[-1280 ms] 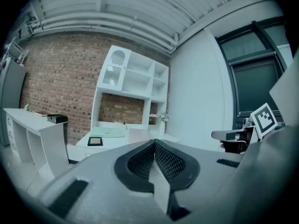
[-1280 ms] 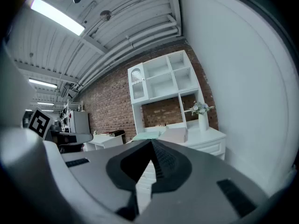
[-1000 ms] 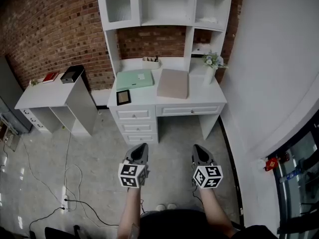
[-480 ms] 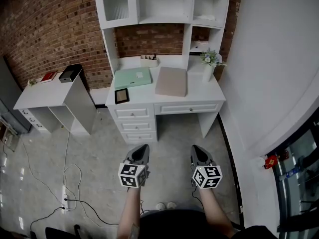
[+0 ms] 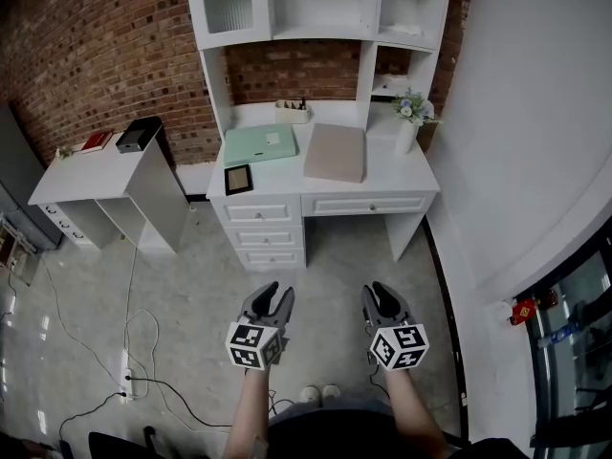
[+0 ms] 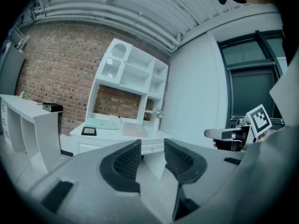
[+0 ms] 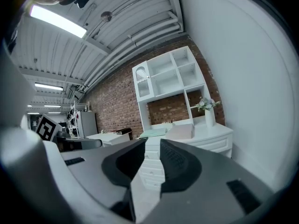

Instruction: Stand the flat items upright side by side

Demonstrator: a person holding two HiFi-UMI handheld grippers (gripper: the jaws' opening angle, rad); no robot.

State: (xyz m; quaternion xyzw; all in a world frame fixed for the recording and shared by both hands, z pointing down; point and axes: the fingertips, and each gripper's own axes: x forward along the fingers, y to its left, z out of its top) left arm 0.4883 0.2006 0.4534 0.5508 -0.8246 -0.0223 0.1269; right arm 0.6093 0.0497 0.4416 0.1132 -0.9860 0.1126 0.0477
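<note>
Three flat items lie on the white desk (image 5: 382, 175): a mint-green folder (image 5: 260, 145), a beige folder (image 5: 335, 152) and a small black-framed tablet (image 5: 237, 179). The green folder (image 6: 103, 122) and beige folder (image 6: 134, 130) also show far off in the left gripper view. Both grippers hang over the floor well short of the desk. My left gripper (image 5: 273, 295) (image 6: 152, 146) has just been opening; its jaws stand a little apart with nothing between them. My right gripper (image 5: 379, 293) (image 7: 152, 143) has likewise just been opening and holds nothing.
A white hutch (image 5: 316, 8) rises above the desk. A vase of flowers (image 5: 409, 122) and a small pen tray (image 5: 293, 113) stand at its back. A lower white side desk (image 5: 76, 175) at left carries a black box (image 5: 139, 137). Cables and a power strip (image 5: 124, 382) lie on the floor.
Both pairs of jaws, shut before, now stand slightly apart. Both grippers sit a little lower in the head view.
</note>
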